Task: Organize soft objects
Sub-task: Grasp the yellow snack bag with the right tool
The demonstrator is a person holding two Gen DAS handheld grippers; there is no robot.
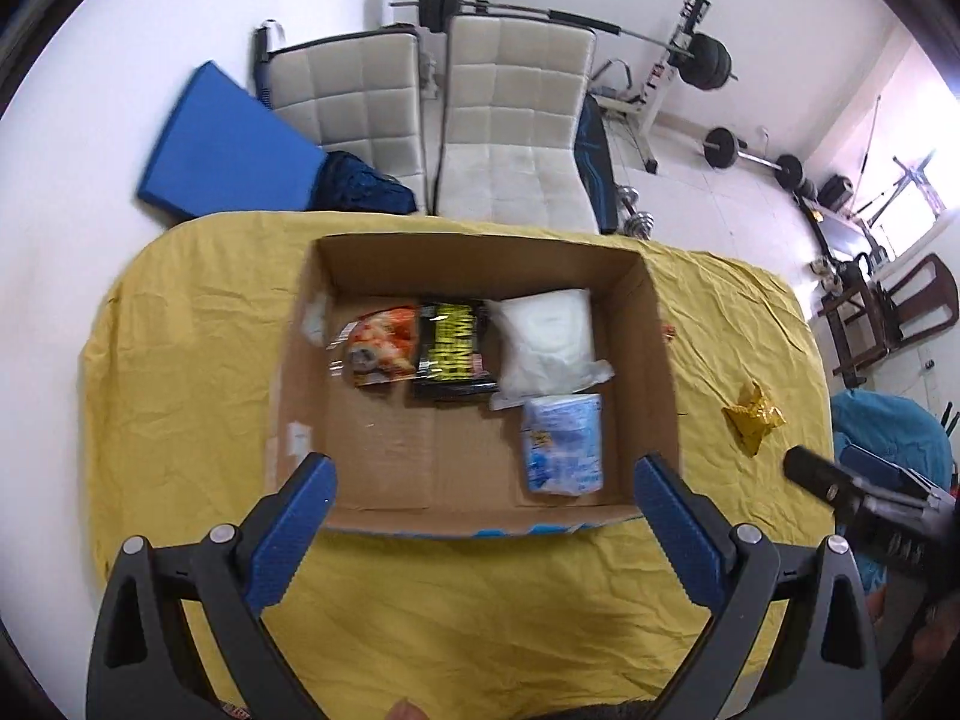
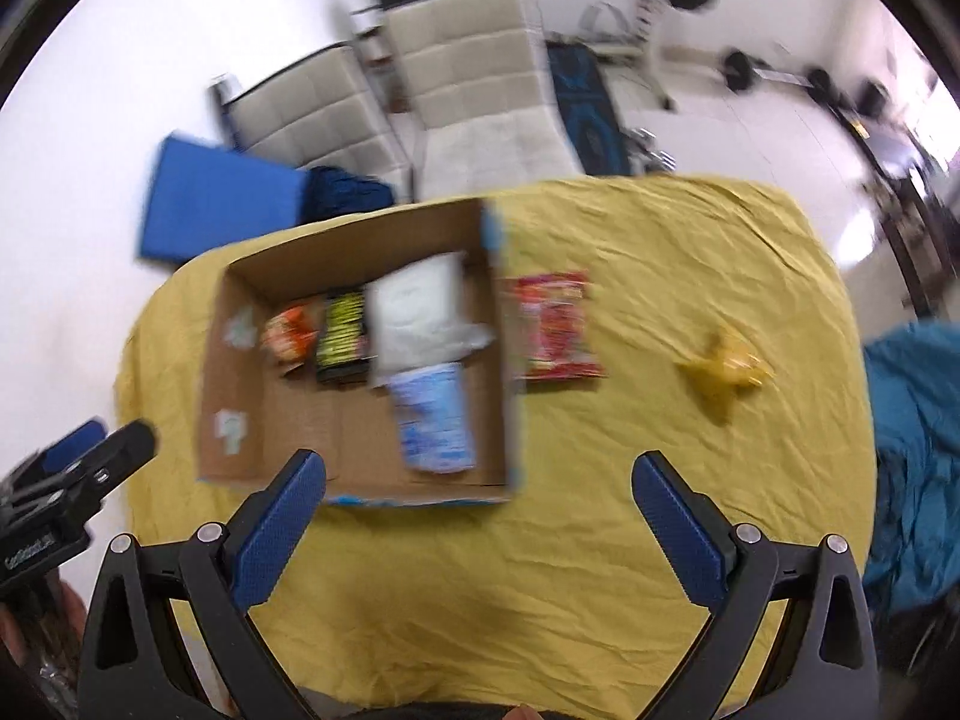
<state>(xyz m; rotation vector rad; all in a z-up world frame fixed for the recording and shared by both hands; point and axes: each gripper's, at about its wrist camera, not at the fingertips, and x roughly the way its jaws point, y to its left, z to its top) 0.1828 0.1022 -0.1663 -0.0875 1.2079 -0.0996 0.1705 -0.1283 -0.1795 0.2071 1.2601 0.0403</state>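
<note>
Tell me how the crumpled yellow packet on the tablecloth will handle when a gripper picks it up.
The yellow packet looks crumpled and creased, so it is probably floppy and light. Its twisted ends stick up, likely giving the jaws an easy pinch. It lies flat on the wrinkled tablecloth, so rolling seems unlikely.

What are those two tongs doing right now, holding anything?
Left tongs: open, holding nothing, above the cardboard box.
Right tongs: open, holding nothing, above the yellow cloth.

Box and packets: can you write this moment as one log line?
box: four packets inside | red packet, yellow packet: on cloth, outside box | left tongs: open, empty | right tongs: open, empty
</note>
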